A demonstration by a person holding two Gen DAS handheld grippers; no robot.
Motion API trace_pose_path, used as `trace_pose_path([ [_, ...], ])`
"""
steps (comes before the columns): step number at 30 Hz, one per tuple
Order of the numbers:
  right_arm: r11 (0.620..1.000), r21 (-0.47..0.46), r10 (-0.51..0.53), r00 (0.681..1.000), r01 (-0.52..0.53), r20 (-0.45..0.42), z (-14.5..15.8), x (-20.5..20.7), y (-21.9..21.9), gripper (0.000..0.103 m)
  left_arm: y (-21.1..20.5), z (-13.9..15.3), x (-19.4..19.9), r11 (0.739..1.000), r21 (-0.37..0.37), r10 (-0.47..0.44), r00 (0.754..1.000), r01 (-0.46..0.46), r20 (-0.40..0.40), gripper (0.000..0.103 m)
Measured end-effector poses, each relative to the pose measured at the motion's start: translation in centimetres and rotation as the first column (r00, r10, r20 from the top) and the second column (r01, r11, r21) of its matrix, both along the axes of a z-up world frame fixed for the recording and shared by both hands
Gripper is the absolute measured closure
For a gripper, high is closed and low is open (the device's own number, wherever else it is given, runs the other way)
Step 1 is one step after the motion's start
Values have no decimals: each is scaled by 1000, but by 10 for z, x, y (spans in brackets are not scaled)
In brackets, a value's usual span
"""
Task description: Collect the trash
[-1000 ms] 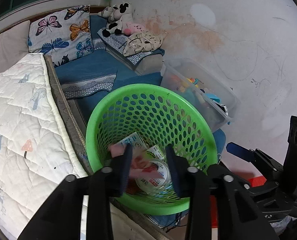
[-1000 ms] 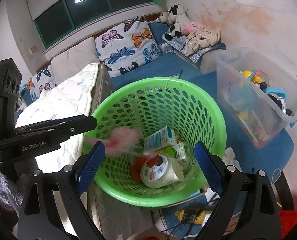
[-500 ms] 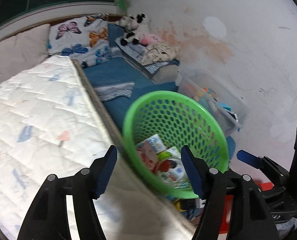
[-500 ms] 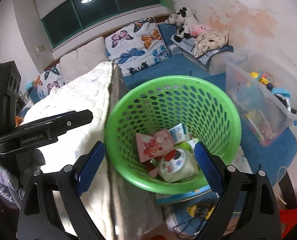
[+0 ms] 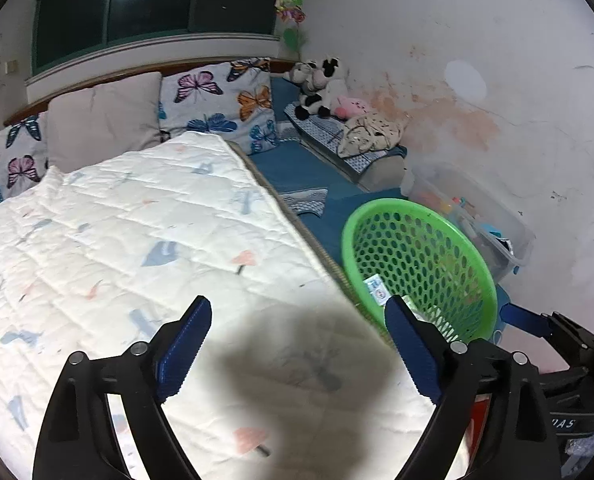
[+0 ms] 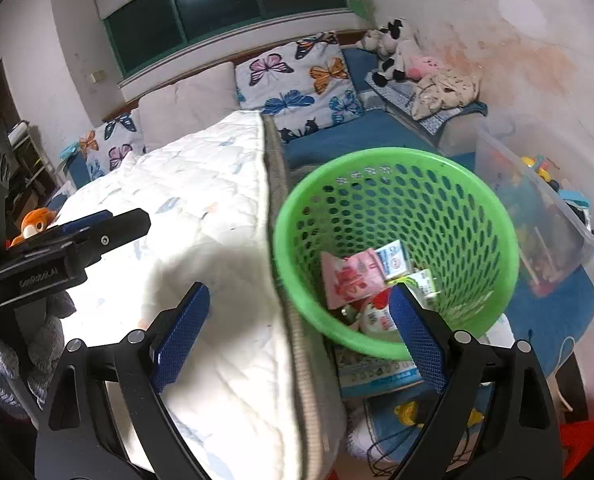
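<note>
Left wrist view: white quilted mattress (image 5: 145,240) fills most of the frame, w/ butterfly pillows (image 5: 221,108) and a plain pillow (image 5: 105,120) at its head under a dark window. Left gripper (image 5: 297,320) hangs over the mattress corner, jaws opening wide, nothing btwn the blue pads. Green basket (image 5: 473,256) sits off to its right, just beside the mattress edge, on blue bedding. Clear storage bin (image 5: 509,224) full of toys stands behind the basket, against the stained wall. Plush cow (image 5: 317,88) and other soft toys lie farther back on folded cloth.

Right wrist view: right gripper (image 6: 299,296) is spread wide too, empty, straddling the mattress edge; its right pad overlaps the basket's (image 6: 297,216) near rim in the picture. Trash lies at the basket bottom: pink wrapper (image 6: 345,280), blue-white carton (image 6: 393,258), a red-white cup mostly behind the pad. Left gripper's body (image 6: 69,244) shows at far left over the mattress, well apart from the basket.

Basket mouth is open and unblocked from above. Tight on both sides tho: mattress edge touching or nearly so on one side, bin close on the other. Papers, a cable and small clutter lie on the floor under the basket's near side.
</note>
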State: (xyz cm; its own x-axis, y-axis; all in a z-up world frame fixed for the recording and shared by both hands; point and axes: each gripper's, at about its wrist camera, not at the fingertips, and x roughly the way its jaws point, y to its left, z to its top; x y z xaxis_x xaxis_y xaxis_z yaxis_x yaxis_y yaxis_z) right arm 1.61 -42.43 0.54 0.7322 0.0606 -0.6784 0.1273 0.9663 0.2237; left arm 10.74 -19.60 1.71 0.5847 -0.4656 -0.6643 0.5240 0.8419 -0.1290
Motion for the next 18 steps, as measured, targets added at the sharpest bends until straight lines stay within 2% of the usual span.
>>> trace_pose_path([
  [8,999,5,37,999,-37,-2,1,-1,28,13,43,4,-16,996,12,89,995,-89,43,11],
  [18,997,-8,79,997,-79,7,5,-3,52,13,90,5,-38,982,30,185,978,-189,101,11],
])
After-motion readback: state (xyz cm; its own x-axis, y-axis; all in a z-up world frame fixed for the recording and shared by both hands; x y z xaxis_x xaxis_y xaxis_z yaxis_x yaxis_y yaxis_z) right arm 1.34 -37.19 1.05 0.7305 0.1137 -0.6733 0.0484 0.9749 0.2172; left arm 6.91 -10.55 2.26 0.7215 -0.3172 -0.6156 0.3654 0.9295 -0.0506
